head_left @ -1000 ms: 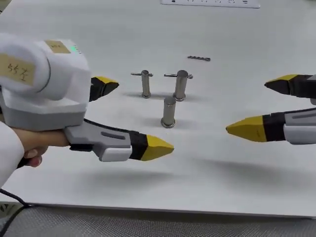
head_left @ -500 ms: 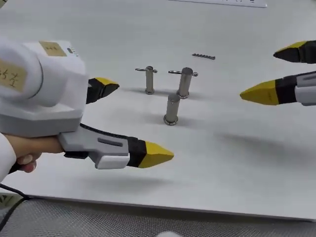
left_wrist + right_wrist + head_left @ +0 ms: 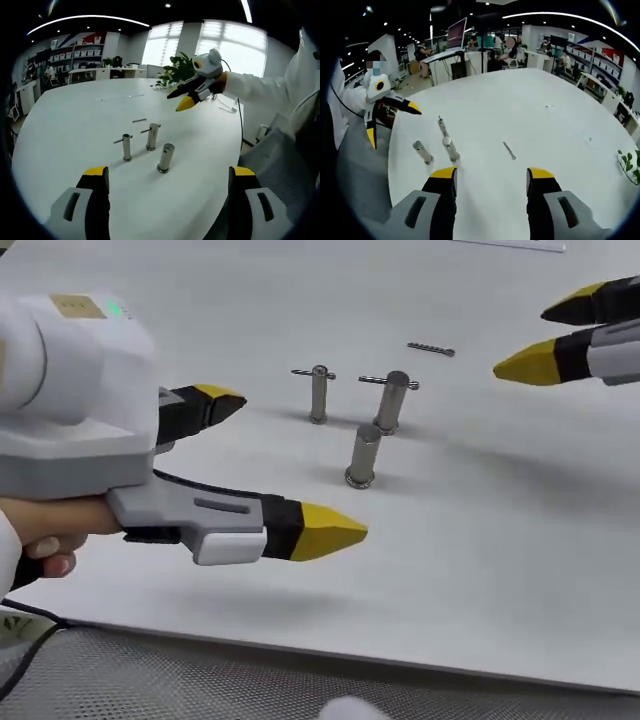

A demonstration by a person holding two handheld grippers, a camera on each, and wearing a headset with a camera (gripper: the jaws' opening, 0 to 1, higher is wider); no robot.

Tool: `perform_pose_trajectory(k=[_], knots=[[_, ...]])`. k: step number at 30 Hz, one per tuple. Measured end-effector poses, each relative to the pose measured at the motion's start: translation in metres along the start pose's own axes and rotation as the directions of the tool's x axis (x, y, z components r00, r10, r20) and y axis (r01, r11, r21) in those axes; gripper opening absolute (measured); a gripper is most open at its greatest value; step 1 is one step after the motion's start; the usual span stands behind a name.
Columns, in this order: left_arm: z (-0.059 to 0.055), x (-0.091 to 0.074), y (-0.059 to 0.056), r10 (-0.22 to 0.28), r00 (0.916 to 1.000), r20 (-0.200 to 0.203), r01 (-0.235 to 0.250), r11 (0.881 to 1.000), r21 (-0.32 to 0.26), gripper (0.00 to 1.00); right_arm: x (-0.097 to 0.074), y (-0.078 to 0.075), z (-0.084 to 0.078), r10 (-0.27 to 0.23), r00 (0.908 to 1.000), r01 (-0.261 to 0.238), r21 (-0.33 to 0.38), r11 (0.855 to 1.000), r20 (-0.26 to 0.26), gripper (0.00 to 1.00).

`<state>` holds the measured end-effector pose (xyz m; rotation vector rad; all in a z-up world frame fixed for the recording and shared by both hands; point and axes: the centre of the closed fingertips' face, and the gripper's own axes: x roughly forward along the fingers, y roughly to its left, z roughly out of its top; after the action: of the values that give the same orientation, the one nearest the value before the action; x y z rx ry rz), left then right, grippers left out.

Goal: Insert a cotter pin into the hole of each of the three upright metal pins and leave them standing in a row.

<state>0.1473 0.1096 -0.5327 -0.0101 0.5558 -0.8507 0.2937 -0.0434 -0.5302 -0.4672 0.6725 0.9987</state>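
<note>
White desk (image 3: 480,540) carries three upright metal pins: two rear pins (image 3: 319,395) (image 3: 392,402) with cotters through them, and the bare pin (image 3: 363,456) at their 6 o'clock. At their 1 o'clock lies the loose cotter pin (image 3: 431,349), likely light, stiff wire that may skid on the smooth top, so pinch it mid-length. The bare pin looks heavy but tippy; steady its shank. The right gripper (image 3: 521,340) hovers at the cotter's 3 o'clock, jaws apart. The left gripper (image 3: 302,466) waits at 8 o'clock, jaws wide.

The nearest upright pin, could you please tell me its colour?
Silver-grey; the pin shows best in the head view.
</note>
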Motion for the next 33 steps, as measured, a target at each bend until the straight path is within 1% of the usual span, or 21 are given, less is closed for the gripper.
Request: perform_pose_trajectory(k=[1, 3, 4, 5, 6, 10, 11, 14, 16, 19, 21, 24, 25, 28, 31, 33], knots=[[0.0, 0.0, -0.002, 0.002, 1.0, -0.004, -0.002, 1.0, 0.003, 0.99, 0.004, 0.0, 0.001, 0.008, 1.0, -0.008, -0.011, 1.0, -0.004, 0.49], [0.0, 0.001, -0.002, 0.001, 1.0, -0.004, -0.001, 1.0, 0.008, 0.98, 0.013, -0.003, 0.005, 0.019, 0.9998, -0.019, 0.004, 1.0, -0.005, 0.43], [0.001, 0.001, -0.002, -0.002, 1.0, -0.002, 0.002, 1.0, 0.001, 0.97, 0.018, -0.005, 0.007, 0.021, 0.9998, -0.021, 0.004, 1.0, -0.004, 0.39], [0.001, 0.001, -0.004, -0.01, 0.9999, 0.003, 0.01, 1.0, -0.019, 0.96, 0.02, -0.005, 0.007, 0.022, 0.9998, -0.022, 0.003, 1.0, -0.005, 0.37], [0.001, 0.001, -0.004, -0.012, 0.9999, 0.003, 0.012, 1.0, -0.018, 0.96, 0.024, -0.006, 0.007, 0.021, 0.9997, -0.021, -0.006, 1.0, -0.015, 0.35], [0.001, 0.001, -0.007, -0.007, 1.0, -0.001, 0.007, 1.0, -0.021, 0.96, 0.038, -0.007, 0.006, 0.029, 0.999, -0.029, -0.023, 0.999, -0.036, 0.3], [0.001, 0.0, -0.005, -0.007, 1.0, -0.002, 0.007, 1.0, -0.028, 0.96, 0.044, -0.007, 0.004, 0.035, 0.9984, -0.036, -0.025, 0.999, -0.045, 0.29], [0.0, 0.0, -0.004, -0.004, 1.0, -0.002, 0.004, 0.999, -0.035, 0.95, 0.054, -0.008, 0.0, 0.039, 0.9968, -0.042, -0.039, 0.998, -0.07, 0.24], [0.0, -0.001, -0.004, -0.005, 1.0, -0.001, 0.005, 0.999, -0.038, 0.95, 0.06, -0.008, 0.0, 0.043, 0.9962, -0.046, -0.043, 0.998, -0.075, 0.22], [-0.003, 0.0, -0.003, -0.01, 0.9998, -0.016, 0.009, 0.999, -0.053, 0.91, 0.067, -0.01, 0.0, 0.043, 0.9952, -0.048, -0.055, 0.997, -0.088, 0.19], [-0.003, 0.0, -0.004, -0.009, 0.9999, -0.013, 0.008, 0.998, -0.055, 0.91, 0.072, -0.012, 0.0, 0.039, 0.9947, -0.044, -0.056, 0.997, -0.096, 0.17], [-0.001, -0.001, -0.007, -0.017, 0.9998, -0.006, 0.017, 0.998, -0.061, 0.91, 0.079, -0.016, -0.002, 0.031, 0.992, -0.041, -0.077, 0.996, -0.122, 0.13], [-0.001, 0.0, -0.007, -0.02, 0.9998, -0.005, 0.02, 0.998, -0.061, 0.91, 0.081, -0.017, -0.002, 0.03, 0.9914, -0.041, -0.079, 0.996, -0.127, 0.12], [-0.002, 0.0, -0.009, -0.028, 0.9996, -0.004, 0.028, 0.998, -0.061, 0.9, 0.087, -0.022, -0.006, 0.016, 0.9884, -0.029, -0.082, 0.996, -0.151, 0.12], [-0.003, 0.0, -0.012, -0.041, 0.9991, -0.006, 0.041, 0.997, -0.063, 0.89, 0.092, -0.026, -0.008, 0.01, 0.9863, -0.026, -0.096, 0.995, -0.165, 0.1], [-0.004, 0.001, -0.012, -0.039, 0.9992, -0.008, 0.039, 0.998, -0.053, 0.87, 0.094, -0.028, -0.008, 0.011, 0.9853, -0.028, -0.1, 0.995, -0.17, 0.1]])
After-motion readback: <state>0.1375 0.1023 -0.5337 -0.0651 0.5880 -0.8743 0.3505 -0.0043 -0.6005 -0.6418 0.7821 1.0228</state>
